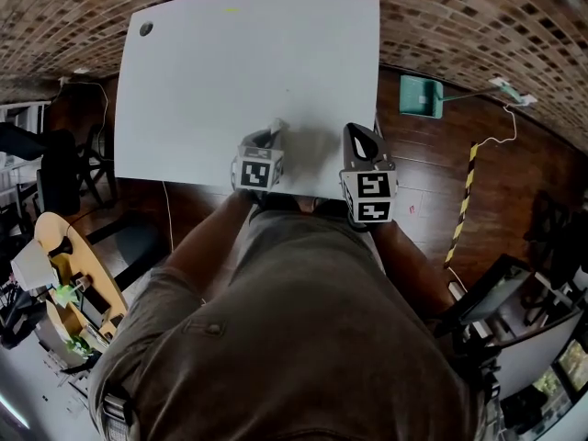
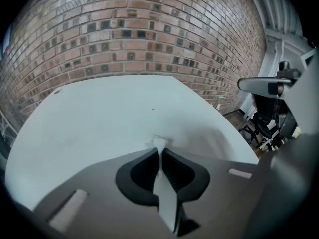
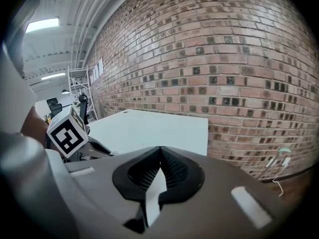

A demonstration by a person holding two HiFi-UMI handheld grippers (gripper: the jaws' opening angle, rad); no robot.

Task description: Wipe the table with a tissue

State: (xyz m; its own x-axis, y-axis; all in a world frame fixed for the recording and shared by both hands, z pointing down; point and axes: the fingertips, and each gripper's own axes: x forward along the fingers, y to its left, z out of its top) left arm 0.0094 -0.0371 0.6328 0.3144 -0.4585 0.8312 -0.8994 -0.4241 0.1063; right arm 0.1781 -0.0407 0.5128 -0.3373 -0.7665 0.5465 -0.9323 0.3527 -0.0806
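A white table [image 1: 230, 72] stands against the brick wall, its near edge just in front of me. My left gripper [image 1: 274, 132] hovers over that near edge and is shut on a small white tissue [image 2: 159, 144], whose crumpled tip pokes out past the jaw tips over the tabletop [image 2: 109, 118]. The tissue [image 1: 276, 125] shows as a white scrap at the gripper's tip in the head view. My right gripper [image 1: 363, 141] is held beside it to the right, at the table's near right corner, shut with nothing between its jaws [image 3: 160, 151].
A dark round hole [image 1: 145, 28] marks the table's far left corner. A teal dustpan [image 1: 421, 96] lies on the wooden floor to the right, near a yellow-black striped strip [image 1: 464, 200]. Chairs and equipment [image 1: 64, 274] crowd the left side.
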